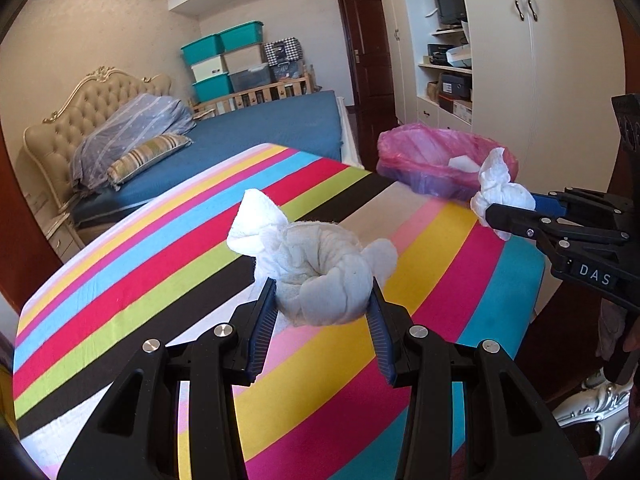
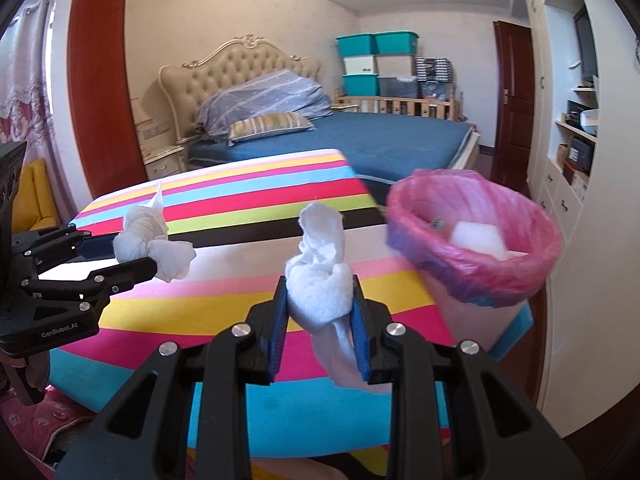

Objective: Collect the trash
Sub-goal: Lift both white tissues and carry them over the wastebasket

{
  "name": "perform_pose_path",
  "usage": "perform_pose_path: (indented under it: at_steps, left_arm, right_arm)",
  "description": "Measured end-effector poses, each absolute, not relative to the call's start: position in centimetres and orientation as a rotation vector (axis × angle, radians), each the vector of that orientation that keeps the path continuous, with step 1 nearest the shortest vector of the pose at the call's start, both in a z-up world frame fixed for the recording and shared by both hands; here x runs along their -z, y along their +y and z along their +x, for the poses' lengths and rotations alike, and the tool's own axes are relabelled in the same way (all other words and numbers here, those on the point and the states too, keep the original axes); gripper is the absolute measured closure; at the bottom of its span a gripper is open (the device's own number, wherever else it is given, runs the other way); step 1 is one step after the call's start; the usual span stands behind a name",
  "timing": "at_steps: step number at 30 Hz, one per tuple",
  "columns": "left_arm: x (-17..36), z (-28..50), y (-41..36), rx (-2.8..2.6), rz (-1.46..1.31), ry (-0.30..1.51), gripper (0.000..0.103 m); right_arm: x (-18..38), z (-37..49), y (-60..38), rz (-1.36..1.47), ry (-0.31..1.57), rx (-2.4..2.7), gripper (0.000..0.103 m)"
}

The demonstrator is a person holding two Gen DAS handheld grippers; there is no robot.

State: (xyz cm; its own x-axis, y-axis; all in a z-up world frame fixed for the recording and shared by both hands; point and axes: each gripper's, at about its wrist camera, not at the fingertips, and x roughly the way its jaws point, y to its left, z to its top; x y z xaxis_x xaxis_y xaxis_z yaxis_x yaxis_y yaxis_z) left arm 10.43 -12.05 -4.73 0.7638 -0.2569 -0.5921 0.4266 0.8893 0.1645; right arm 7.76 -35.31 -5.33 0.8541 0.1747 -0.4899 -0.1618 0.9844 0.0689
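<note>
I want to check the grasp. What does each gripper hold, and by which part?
Left gripper pinches a crumpled white tissue wad across its middle. Right gripper pinches another tissue wad across its lower bulge.

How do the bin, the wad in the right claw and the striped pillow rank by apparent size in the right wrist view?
1. Pink-lined bin.
2. Paper wad and striped pillow: look about alike, and the wad sits closest to the camera, so their order stays unsure.
</note>
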Motion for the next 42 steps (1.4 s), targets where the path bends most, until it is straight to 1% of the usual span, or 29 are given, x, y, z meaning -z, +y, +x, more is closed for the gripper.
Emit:
perform_pose_path:
  at_steps: [5,13,22,30,42]
  left_arm:
    - [4.0,11.8,-15.2,0.397,0.306,0.576,0.062]
    - [2.2,14.8,-19.4,0.438,0.227,0.572,0.062]
    - [2.0,17.5,-23.5,0.463,0.227,0.574,0.062]
    - [1.3,19.6,-24.0,0.465,0.197,0.588,0.062]
    - [1.7,20.9,-25.9,0.470,0.221,0.602,0.062]
  right_arm:
    - [4.5,8.0,-36.8,0.016,0.493,-0.121,0.075]
    - [2.7,8.9,-40.7,0.031,0.438,-0.016,0.075]
    - [2.0,11.0,-43.9,0.020,0.430,0.050,0.075]
    - [2.1,12.6,-45.2,0.022,0.430,0.064,0.075]
    - [2.3,14.2,-46.7,0.049,0.434,0.065,0.075]
